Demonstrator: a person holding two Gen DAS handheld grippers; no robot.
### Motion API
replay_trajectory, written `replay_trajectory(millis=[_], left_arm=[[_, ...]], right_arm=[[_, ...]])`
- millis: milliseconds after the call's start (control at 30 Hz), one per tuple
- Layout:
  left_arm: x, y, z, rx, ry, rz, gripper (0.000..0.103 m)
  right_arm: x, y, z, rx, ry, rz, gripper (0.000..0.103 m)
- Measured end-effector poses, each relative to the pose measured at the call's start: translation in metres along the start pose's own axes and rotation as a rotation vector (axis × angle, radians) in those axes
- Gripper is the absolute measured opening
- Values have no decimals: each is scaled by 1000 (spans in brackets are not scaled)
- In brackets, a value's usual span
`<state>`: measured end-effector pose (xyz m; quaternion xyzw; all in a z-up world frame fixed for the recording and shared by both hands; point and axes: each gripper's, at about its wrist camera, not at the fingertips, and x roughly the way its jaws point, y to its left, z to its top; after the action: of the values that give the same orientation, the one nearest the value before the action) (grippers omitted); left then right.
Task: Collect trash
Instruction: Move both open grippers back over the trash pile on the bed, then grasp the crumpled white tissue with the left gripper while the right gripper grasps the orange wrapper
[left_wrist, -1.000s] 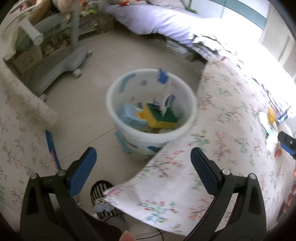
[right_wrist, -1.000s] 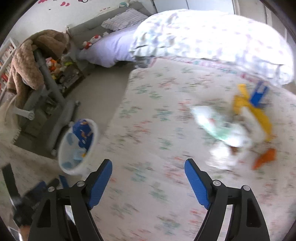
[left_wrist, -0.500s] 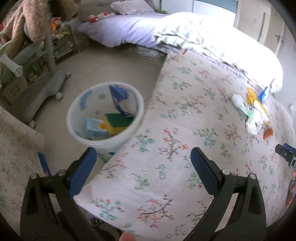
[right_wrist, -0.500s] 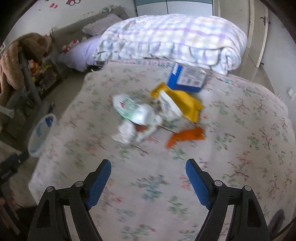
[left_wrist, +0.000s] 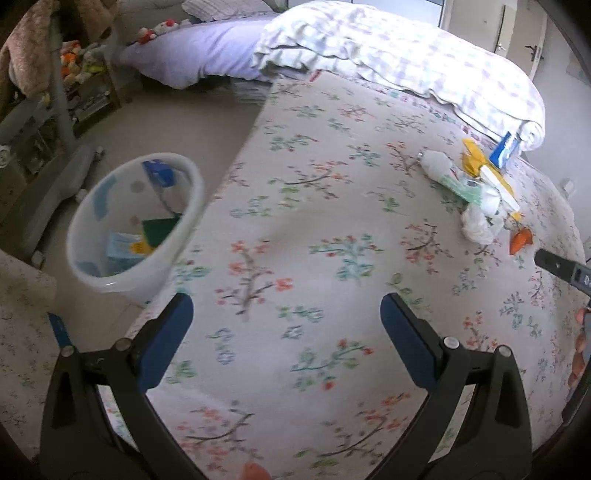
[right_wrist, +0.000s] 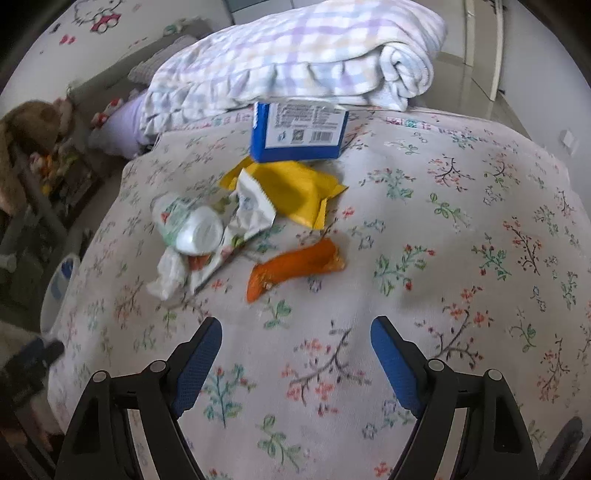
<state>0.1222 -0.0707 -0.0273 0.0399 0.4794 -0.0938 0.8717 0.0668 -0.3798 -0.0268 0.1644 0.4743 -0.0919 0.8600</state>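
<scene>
Both grippers hang over a bed with a flowery sheet. The right gripper has its blue fingers wide apart, and nothing is between them. The left gripper is wide open too and holds nothing.

The trash lies in a little heap on the bed, ahead of the right gripper. Nearest to it is an orange wrapper, lying flat and a bit apart from the rest. To the left of that wrapper is a white bottle on its side, with its round end facing the camera. A crumpled tissue sits just below the bottle and touches it. A torn white wrapper leans against the bottle. Behind it is a yellow bag, and behind that a blue box rests at the edge of a folded blanket.

In the left view the same heap is far off to the right. A white bin stands on the floor, right beside the bed's edge. It has some things in it: something blue, something green and something yellow, but they are blurry, so I can't say what they are. The tip of the right gripper peeks in at the right edge of that view.
</scene>
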Motion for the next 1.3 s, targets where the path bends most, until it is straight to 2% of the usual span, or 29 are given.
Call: replay_trajectory(millis=[233, 367, 433, 467, 533, 633, 667, 933, 1033, 1100, 1167, 1233, 1300], left_arm=[[10, -23, 8, 5, 10, -37, 101], [14, -38, 12, 29, 15, -55, 101], [16, -47, 15, 43, 10, -68, 101], [17, -51, 17, 50, 9, -85, 101], [19, -61, 19, 67, 3, -132, 101], [23, -78, 23, 102, 4, -171, 101], [23, -85, 24, 116, 2, -180, 101], [30, -124, 26, 178, 16, -267, 100], [33, -131, 27, 181, 16, -284, 88], [38, -133, 31, 172, 10, -302, 74], [42, -131, 33, 155, 4, -328, 65], [45, -129, 35, 127, -10, -354, 62], [47, -128, 38, 103, -20, -383, 61]], right_arm=[[16, 2, 20, 77, 10, -27, 84], [30, 5, 27, 107, 44, -83, 80], [34, 3, 27, 102, 51, -113, 65], [33, 2, 27, 102, 45, -98, 59], [31, 2, 27, 89, 48, -71, 32], [26, 3, 25, 57, 69, -17, 10], [23, 2, 23, 53, 74, -19, 8], [-10, -29, 15, 112, 22, 5, 7], [-13, -43, 12, 147, 24, 19, 7], [-14, -52, 10, 174, 27, 42, 8], [-16, -58, 8, 192, 26, 62, 8], [-16, -59, 8, 189, 22, 75, 11], [-16, -57, 9, 181, 19, 79, 20]])
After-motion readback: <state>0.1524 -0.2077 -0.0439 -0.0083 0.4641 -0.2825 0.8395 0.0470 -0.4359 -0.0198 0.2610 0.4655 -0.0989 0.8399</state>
